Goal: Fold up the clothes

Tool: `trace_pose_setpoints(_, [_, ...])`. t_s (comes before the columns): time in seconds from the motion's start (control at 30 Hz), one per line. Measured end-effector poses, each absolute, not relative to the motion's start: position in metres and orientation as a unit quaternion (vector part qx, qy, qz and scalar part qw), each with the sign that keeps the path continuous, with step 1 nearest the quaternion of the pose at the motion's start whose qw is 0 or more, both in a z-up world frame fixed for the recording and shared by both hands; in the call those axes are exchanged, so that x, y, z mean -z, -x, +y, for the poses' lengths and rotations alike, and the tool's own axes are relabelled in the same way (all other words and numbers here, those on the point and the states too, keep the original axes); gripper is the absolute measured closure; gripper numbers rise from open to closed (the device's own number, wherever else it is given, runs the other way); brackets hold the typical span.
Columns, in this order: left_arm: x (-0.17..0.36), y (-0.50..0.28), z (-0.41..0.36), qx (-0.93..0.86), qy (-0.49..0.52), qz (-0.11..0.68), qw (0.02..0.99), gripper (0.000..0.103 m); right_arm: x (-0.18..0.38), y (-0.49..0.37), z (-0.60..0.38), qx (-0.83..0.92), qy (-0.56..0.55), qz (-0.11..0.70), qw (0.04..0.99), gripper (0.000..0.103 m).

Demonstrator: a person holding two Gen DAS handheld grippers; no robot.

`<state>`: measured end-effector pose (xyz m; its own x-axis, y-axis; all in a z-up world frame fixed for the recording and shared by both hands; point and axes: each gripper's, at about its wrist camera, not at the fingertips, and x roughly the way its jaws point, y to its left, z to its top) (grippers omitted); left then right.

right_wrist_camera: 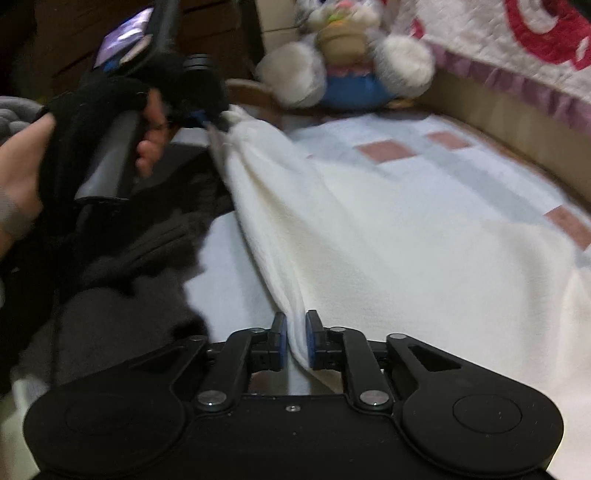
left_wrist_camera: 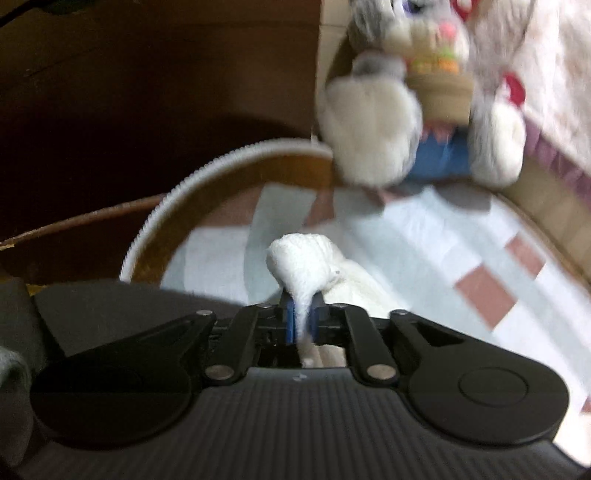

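A cream-white cloth [right_wrist_camera: 369,236] lies spread on the bed, and one edge is pulled up taut toward the upper left. My left gripper [left_wrist_camera: 302,317] is shut on a bunched corner of the white cloth [left_wrist_camera: 299,258], which bulges out past the blue pads. In the right wrist view, a hand in a black glove holds the left gripper [right_wrist_camera: 207,118] raised. My right gripper [right_wrist_camera: 296,339] stands over the cloth's near edge. A fold runs between its parted fingers and rests against the right pad [right_wrist_camera: 312,343] with a slit on the left.
A plush rabbit [right_wrist_camera: 343,55] sits at the bed's far end against a cardboard box [left_wrist_camera: 328,22]. The bed cover [right_wrist_camera: 461,155] is pale blue with pink squares. Dark clothes [right_wrist_camera: 122,258] are piled at the left. A white ribbed round rim [left_wrist_camera: 192,184] curves at the left.
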<state>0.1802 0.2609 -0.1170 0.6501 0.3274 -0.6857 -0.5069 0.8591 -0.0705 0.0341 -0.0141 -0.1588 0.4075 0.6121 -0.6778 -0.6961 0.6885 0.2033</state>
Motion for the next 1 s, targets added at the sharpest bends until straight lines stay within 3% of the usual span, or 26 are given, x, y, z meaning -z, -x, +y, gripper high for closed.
trace_pose_setpoints(0.13, [0.108,-0.180,0.252,-0.216,0.116,0.345,0.906,0.062,0.123,-0.045,-0.031,-0.487,0.005,0.424,0.764,0.073])
trace_pose_setpoints(0.17, [0.104,-0.180,0.249,-0.206,0.114,0.340,0.911,0.053,0.112,-0.045,-0.035,-0.489,0.024,0.433,0.757,0.068])
trace_pose_setpoints(0.2, [0.101,-0.179,0.246,-0.198,0.113,0.340,0.912,0.051,0.099,-0.044,-0.039,-0.479,0.061,0.442,0.756,0.068])
trace_pose_setpoints(0.3, [0.093,-0.177,0.234,-0.170,0.113,0.345,0.916,0.051,0.066,-0.037,-0.064,-0.425,0.160,0.475,0.754,0.067])
trace_pose_setpoints(0.47, [0.064,-0.168,0.195,-0.089,0.099,0.323,0.937,0.048,0.027,-0.024,-0.159,-0.294,0.226,0.542,0.754,0.067])
trace_pose_setpoints(0.7, [0.045,-0.148,0.092,0.123,0.046,0.312,0.941,0.040,0.025,-0.012,-0.314,-0.125,0.206,0.484,0.841,0.068])
trace_pose_setpoints(0.73, [0.047,-0.143,0.074,0.151,0.030,0.316,0.936,0.040,0.027,-0.015,-0.333,-0.108,0.201,0.482,0.846,0.071])
trace_pose_setpoints(0.8, [0.057,-0.136,0.035,0.209,-0.010,0.327,0.921,0.040,0.033,-0.019,-0.373,-0.072,0.191,0.476,0.855,0.102])
trace_pose_setpoints(0.93, [0.070,-0.122,-0.037,0.285,-0.101,0.338,0.891,0.040,0.047,-0.027,-0.424,-0.058,0.151,0.450,0.878,0.102])
trace_pose_setpoints(1.0, [0.075,-0.123,-0.066,0.319,-0.124,0.340,0.876,0.040,0.063,-0.038,-0.440,-0.052,0.144,0.440,0.885,0.093])
